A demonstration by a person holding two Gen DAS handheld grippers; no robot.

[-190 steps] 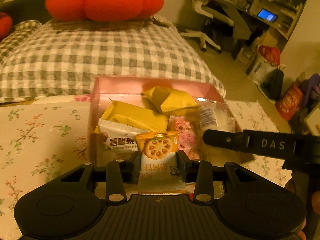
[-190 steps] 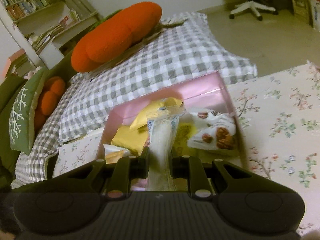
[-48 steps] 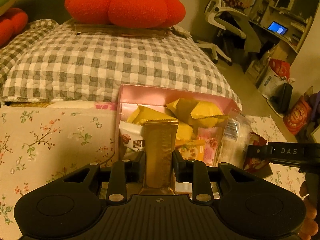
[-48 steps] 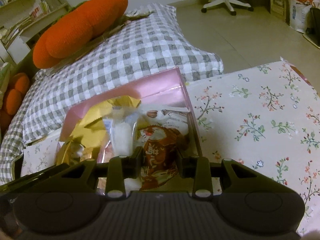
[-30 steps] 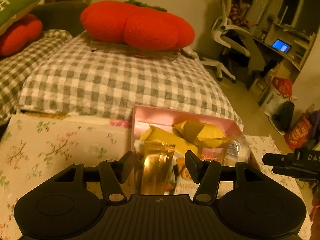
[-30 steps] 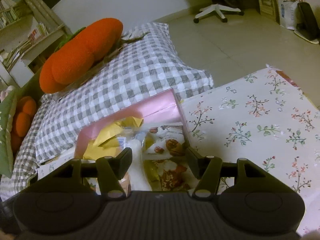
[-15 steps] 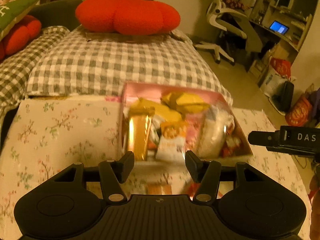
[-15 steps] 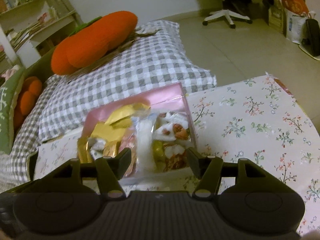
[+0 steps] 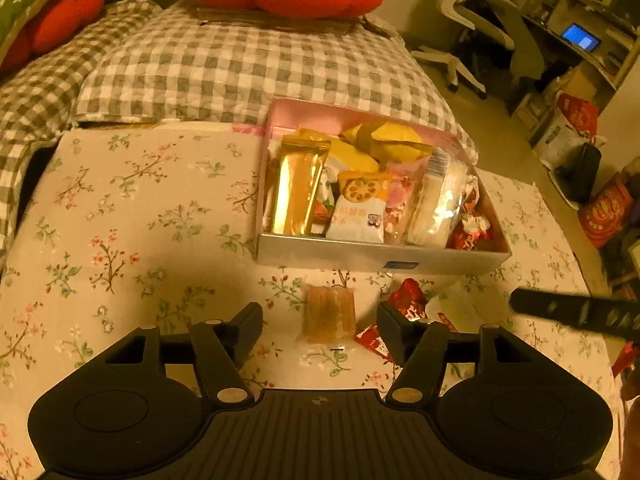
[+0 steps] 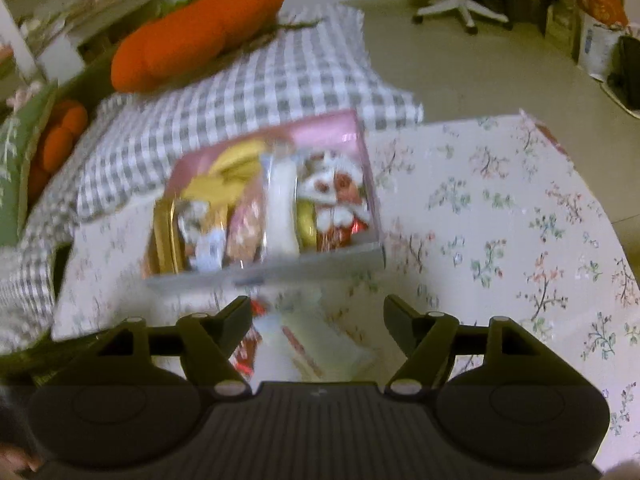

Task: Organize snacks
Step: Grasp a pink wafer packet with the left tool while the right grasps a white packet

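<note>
On the floral cloth [image 9: 120, 208], the snack box [image 9: 380, 254] lies crosswise, packets upright.

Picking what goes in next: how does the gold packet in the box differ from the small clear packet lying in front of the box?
The gold packet stands in the pink box, leaning at its left end; the clear packet lies flat on the floral cloth. The gold one is opaque, shiny and longer; the clear one is shorter and shows brownish contents. Both are sealed and rectangular.

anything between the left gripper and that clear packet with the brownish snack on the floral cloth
Nothing visible. The clear brownish snack packet lies flat just ahead of the open left gripper, with only floral tablecloth around it.
</note>
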